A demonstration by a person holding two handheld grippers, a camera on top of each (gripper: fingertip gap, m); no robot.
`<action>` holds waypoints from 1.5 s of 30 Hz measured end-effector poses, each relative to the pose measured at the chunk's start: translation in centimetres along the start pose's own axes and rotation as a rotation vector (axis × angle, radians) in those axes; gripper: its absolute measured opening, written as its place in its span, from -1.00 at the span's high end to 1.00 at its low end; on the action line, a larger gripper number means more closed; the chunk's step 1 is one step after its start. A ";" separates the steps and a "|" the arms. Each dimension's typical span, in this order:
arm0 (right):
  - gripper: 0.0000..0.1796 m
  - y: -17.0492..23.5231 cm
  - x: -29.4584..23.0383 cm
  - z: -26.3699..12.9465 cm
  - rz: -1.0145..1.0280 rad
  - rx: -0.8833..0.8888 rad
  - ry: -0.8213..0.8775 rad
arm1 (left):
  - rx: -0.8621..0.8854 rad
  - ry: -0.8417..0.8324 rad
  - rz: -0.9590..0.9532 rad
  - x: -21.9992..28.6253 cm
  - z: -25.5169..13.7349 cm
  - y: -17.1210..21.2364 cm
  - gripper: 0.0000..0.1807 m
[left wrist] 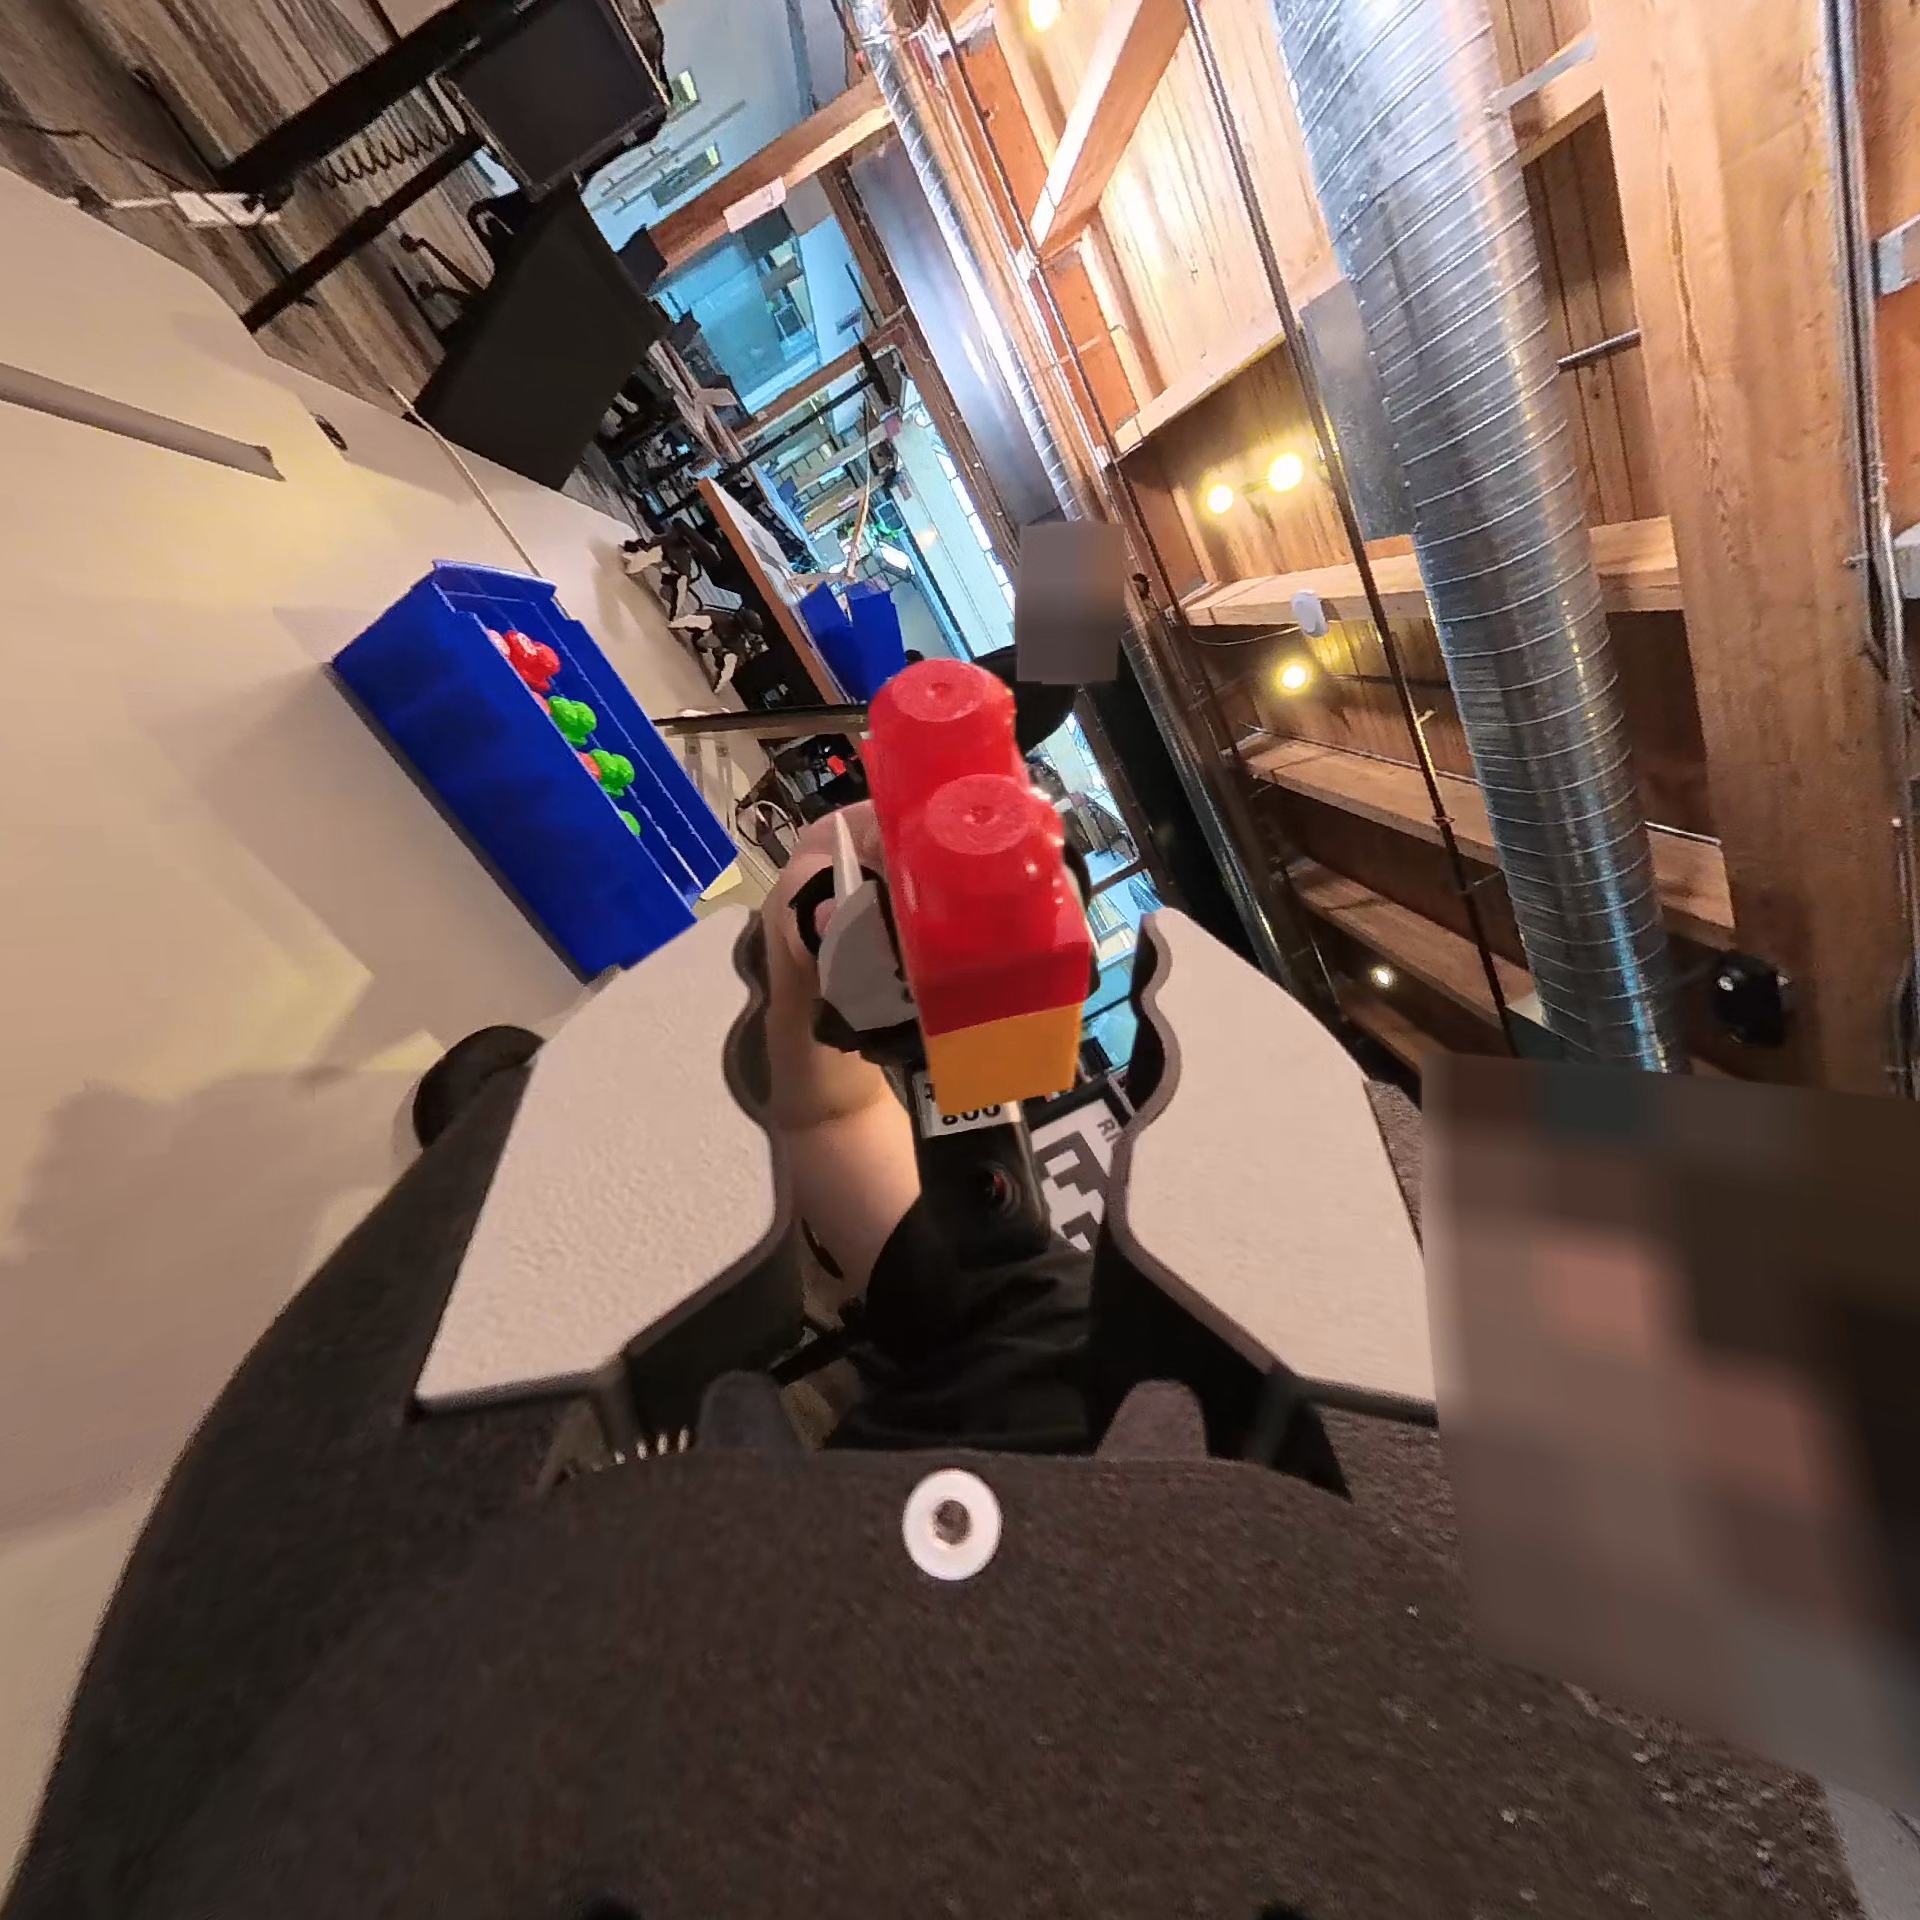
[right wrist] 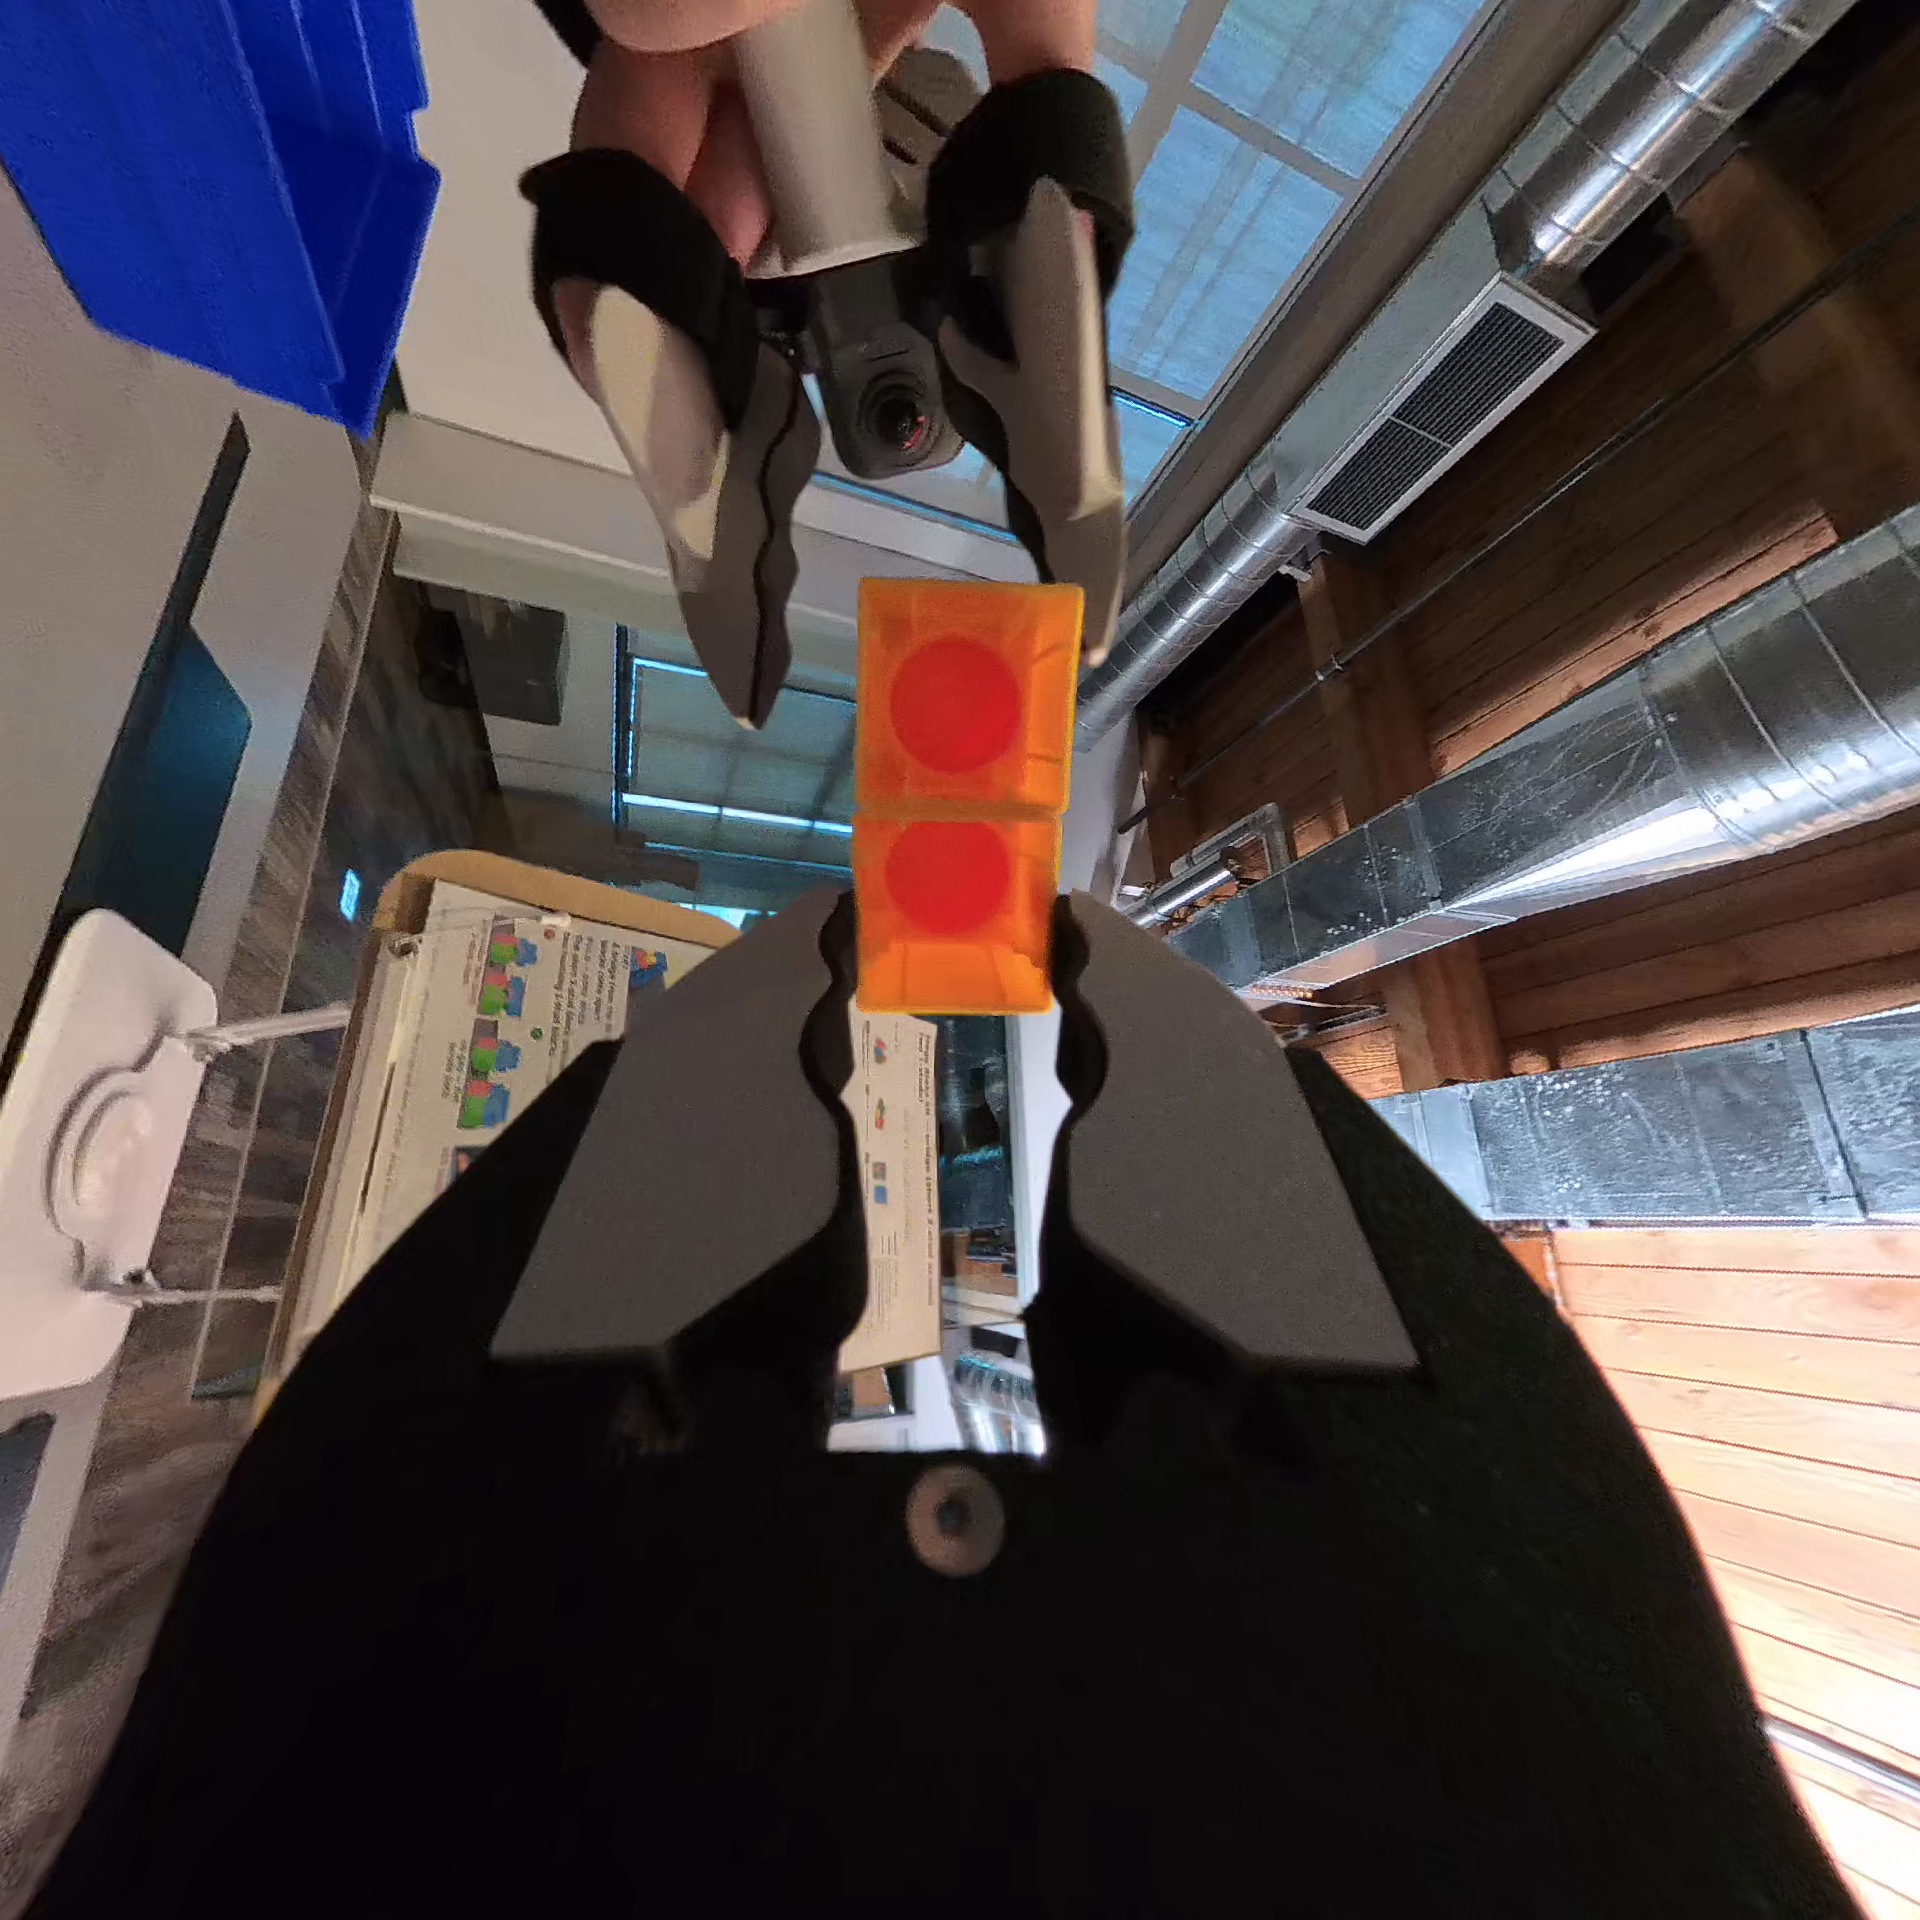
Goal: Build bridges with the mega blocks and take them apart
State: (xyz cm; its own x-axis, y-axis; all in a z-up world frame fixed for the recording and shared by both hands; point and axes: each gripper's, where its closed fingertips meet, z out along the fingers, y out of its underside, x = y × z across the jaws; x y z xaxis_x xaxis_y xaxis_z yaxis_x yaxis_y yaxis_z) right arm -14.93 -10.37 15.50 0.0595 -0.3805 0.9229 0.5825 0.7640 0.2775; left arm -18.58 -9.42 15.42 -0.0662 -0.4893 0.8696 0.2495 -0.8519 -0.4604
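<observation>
A red two-stud block (left wrist: pixel 977 883) sits on an orange block (left wrist: pixel 1003 1055), and the stack is held up in the air. My right gripper (right wrist: pixel 951 925) is shut on the near end of the orange block (right wrist: pixel 956 935). The orange underside shows two hollow cells with red visible through them. My left gripper (left wrist: pixel 951 935) is open, with its fingers on either side of the stack and not touching it. In the right wrist view the left gripper (right wrist: pixel 925 686) faces me, with its fingertips (right wrist: pixel 743 665) beside the far orange cell.
A blue bin (left wrist: pixel 499 769) holding red and green blocks stands on the white table (left wrist: pixel 156 727). The bin also shows in the right wrist view (right wrist: pixel 208 187). An instruction sheet (right wrist: pixel 499 1039) lies on a board. A white device (right wrist: pixel 104 1143) lies nearby. A hand (left wrist: pixel 821 1049) holds the right gripper.
</observation>
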 end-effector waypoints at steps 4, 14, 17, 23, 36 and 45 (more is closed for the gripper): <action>0.61 1.0 -0.7 0.2 -0.026 -0.049 -0.013 | -0.026 0.032 0.035 0.5 1.6 0.4 0.26; 0.60 1.2 -0.5 -0.1 -0.133 -0.068 0.125 | -0.069 -0.015 0.212 -0.1 3.4 0.6 0.55; 0.60 1.2 -1.1 -0.5 -0.045 -0.059 0.123 | -0.069 -0.026 0.268 -0.1 3.1 0.5 0.57; 0.51 3.6 -5.5 -1.6 0.681 -0.080 -0.255 | -0.067 -0.087 0.420 -0.8 0.7 -0.9 0.57; 0.32 4.2 -2.0 -0.1 2.087 0.436 -0.792 | -0.253 -0.183 0.678 -2.8 2.2 1.5 0.57; 0.26 0.6 -3.6 -1.1 2.101 0.458 -1.074 | -0.353 -0.197 0.716 -3.5 3.7 3.6 0.57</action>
State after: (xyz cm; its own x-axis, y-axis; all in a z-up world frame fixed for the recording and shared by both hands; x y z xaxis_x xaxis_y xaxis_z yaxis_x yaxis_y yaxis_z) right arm -13.87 -9.11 12.06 -0.2630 0.9011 -0.3446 0.1745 -0.3069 -0.9356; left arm -13.92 -10.08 11.35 0.1730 -0.9228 0.3442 -0.1537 -0.3705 -0.9160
